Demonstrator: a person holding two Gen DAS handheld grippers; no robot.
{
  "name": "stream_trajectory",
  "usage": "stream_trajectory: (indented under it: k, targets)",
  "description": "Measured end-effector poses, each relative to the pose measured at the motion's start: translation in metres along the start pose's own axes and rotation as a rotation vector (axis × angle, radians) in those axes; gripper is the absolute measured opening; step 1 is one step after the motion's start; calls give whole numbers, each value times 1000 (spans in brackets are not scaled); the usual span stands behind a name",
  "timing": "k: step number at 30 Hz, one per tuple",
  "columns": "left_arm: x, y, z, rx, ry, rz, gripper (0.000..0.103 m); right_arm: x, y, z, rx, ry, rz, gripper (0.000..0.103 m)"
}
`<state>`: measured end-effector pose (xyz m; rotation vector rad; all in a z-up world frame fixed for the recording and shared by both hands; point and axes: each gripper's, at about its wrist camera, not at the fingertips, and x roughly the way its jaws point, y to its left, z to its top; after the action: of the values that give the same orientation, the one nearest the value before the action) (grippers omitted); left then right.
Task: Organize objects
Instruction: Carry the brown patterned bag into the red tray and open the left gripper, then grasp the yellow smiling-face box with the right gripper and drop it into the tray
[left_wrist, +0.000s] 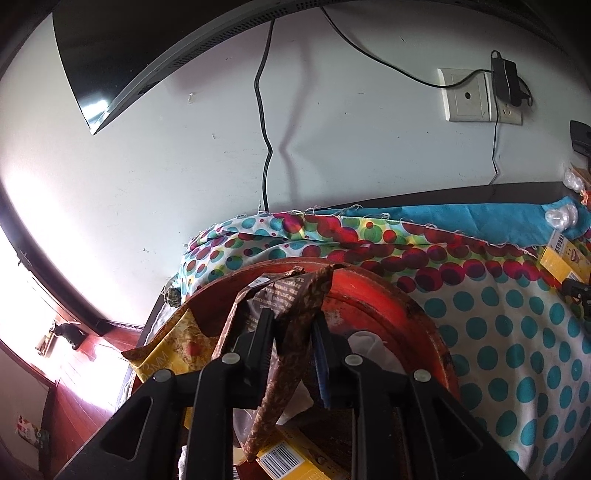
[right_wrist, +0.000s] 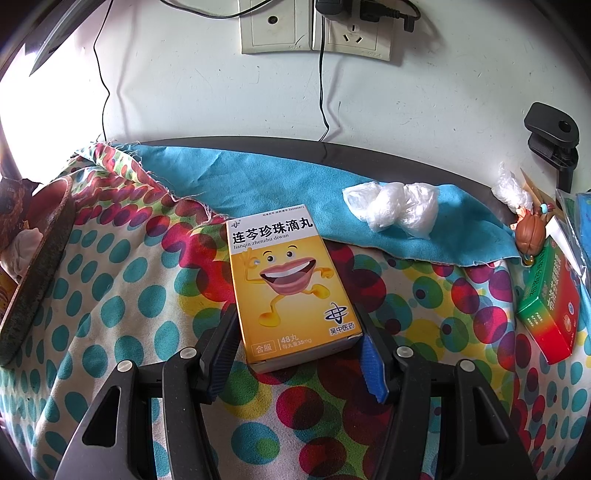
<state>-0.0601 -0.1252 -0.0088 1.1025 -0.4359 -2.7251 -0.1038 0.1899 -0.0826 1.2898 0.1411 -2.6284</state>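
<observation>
My left gripper (left_wrist: 293, 328) hangs over a round red bowl (left_wrist: 388, 306) at the left end of the table. Its pads touch both sides of a crumpled brown wrapper (left_wrist: 291, 306) that stands upright between them. In the bowl lie a yellow packet (left_wrist: 173, 343), a white tissue (left_wrist: 369, 343) and a yellow carton with a barcode (left_wrist: 284, 461). My right gripper (right_wrist: 299, 339) is closed around the near end of a yellow medicine box (right_wrist: 284, 280), which lies flat on the dotted cloth (right_wrist: 122, 280). The bowl's rim (right_wrist: 40, 266) shows at the left edge of the right wrist view.
A blue cloth (right_wrist: 258, 177) at the back carries wads of clear plastic film (right_wrist: 391, 210). At the right lie a green and red box (right_wrist: 550, 306) and a small brown figure (right_wrist: 532, 236). A black clamp (right_wrist: 550, 136) stands at the far right. Cables and wall sockets (right_wrist: 314, 33) are behind.
</observation>
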Motion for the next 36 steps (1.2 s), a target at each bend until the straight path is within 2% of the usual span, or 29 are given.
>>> stream_trajectory:
  k: [2,3,5,9,11,19,21,25,27,31,36]
  targets:
    - [-2,-2,-2,8,-6,6,23,0,0,0,0,0,0,56]
    - [-3,-3,-3,3,-6,3,38,0,0,0,-1,0,0,56]
    - [-5,-1,-7,-26,-14,-22,58,0,0,0,-1,0,0,56]
    - [-12,2,-11,-55,-43,-48,59,-1,0,0,-3,-2,1,56]
    - [-14,5,-14,-76,-33,-78,59,0,0,0,-3,-3,0,56]
    - [-26,22,-34,-177,-22,-104,59,-10,3,-1,-17,-50,4,55]
    - [-33,26,-40,-197,-35,-98,59,-13,4,-2,-26,-67,-1,55]
    - [-54,33,-56,-257,-111,-63,59,-23,18,-3,-86,-120,-23,55]
    - [-61,35,-62,-273,-129,-50,60,-24,25,-3,-115,-119,-22,56]
    - [-65,39,-71,-292,-144,-49,61,-28,46,-5,-128,-106,38,55]
    - [-57,47,-77,-373,-112,-90,61,-45,91,0,-191,-130,130,55]
